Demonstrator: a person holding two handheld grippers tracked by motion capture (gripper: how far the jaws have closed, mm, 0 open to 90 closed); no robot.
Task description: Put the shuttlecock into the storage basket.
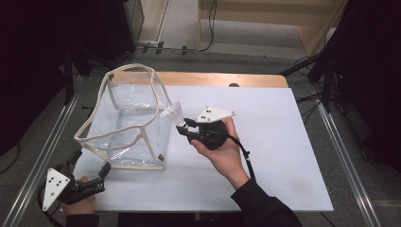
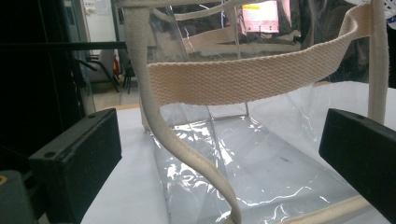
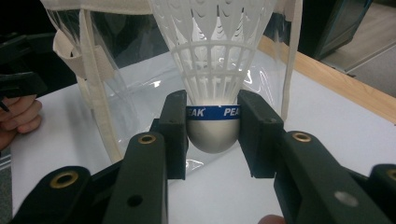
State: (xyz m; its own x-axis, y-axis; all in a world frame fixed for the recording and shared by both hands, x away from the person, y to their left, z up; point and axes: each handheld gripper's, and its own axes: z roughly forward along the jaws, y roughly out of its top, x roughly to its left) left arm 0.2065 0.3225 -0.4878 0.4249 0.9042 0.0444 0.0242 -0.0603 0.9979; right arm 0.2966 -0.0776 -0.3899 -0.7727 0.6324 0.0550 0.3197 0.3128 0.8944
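Nearest the clear bag's [image 1: 127, 120] front corner: left gripper [image 1: 90, 177], jaws spread, nothing between. Bag: glossy plastic, woven cream webbing trim, standing on matte white board [image 1: 265, 156]. Beside its right wall: right gripper [image 1: 185, 126] pinching white plastic shuttlecock [image 1: 173, 113], blue-banded cork. Beyond: wooden tabletop [image 1: 213, 79], grey floor.
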